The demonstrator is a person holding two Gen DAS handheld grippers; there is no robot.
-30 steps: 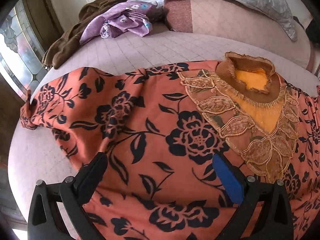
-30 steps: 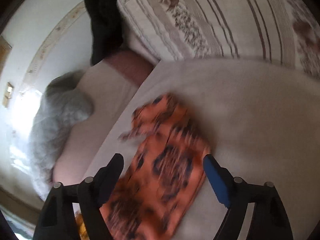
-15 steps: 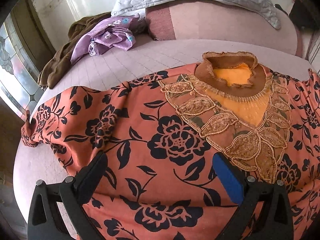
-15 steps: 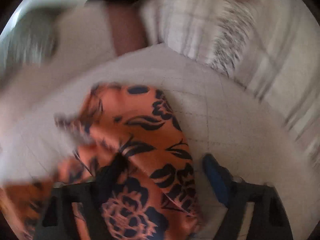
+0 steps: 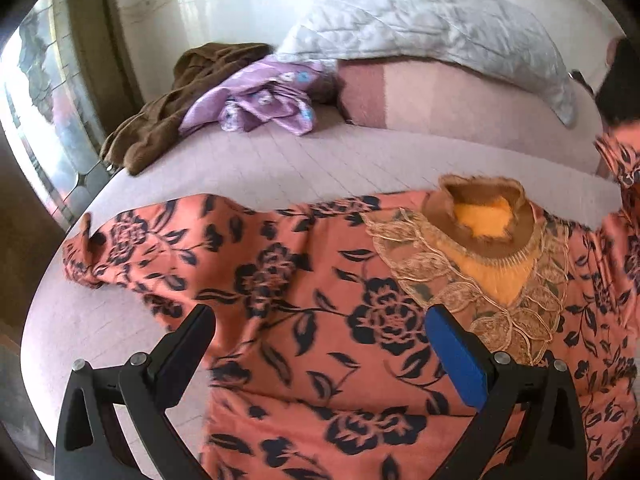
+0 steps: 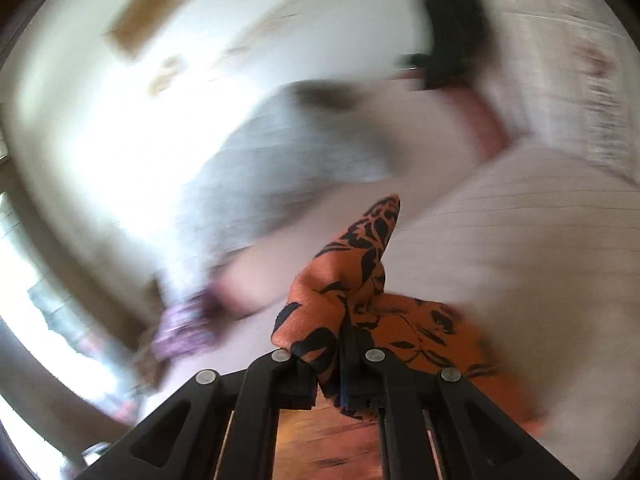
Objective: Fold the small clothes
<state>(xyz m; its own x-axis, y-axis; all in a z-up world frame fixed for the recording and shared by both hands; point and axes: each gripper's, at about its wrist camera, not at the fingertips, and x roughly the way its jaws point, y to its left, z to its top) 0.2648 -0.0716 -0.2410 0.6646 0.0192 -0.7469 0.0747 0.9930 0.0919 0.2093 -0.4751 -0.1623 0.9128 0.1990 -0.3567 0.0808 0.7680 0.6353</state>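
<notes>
While my right gripper (image 6: 344, 364) pinched a sleeve of the orange dress (image 5: 320, 320), the cloth stood up in a little point above its jaws. Those jaws had just been closing, and now they were tight on the cloth, with the fold bunched between them. Everything behind it in the right view was blurry, so I could only make out a pale wall and a grey shape.

My left gripper (image 5: 320, 344) hung over the dress with its jaws wide apart and nothing between them. I could see one black finger and one finger with a blue pad (image 5: 456, 356). I could not tell if they touched the cloth.

I saw the dress lying spread out flat on the bed (image 5: 280, 160), across the near half of it. It was orange with dark flowers and leaves. Its brown collar (image 5: 480, 208) sat on the far side, to the right, with gold lacy trim (image 5: 500, 300) running down from it. One sleeve end (image 5: 86, 248) lay near the left edge of the bed. At the far right edge, a bit of the orange cloth was lifted up off the bed.

Farther back on the bed lay a brown cloth (image 5: 168, 112) and a purple cloth (image 5: 264, 100), just beside each other. A grey quilt (image 5: 420, 28) lay on a pink cushion (image 5: 460, 100) at the far end.
</notes>
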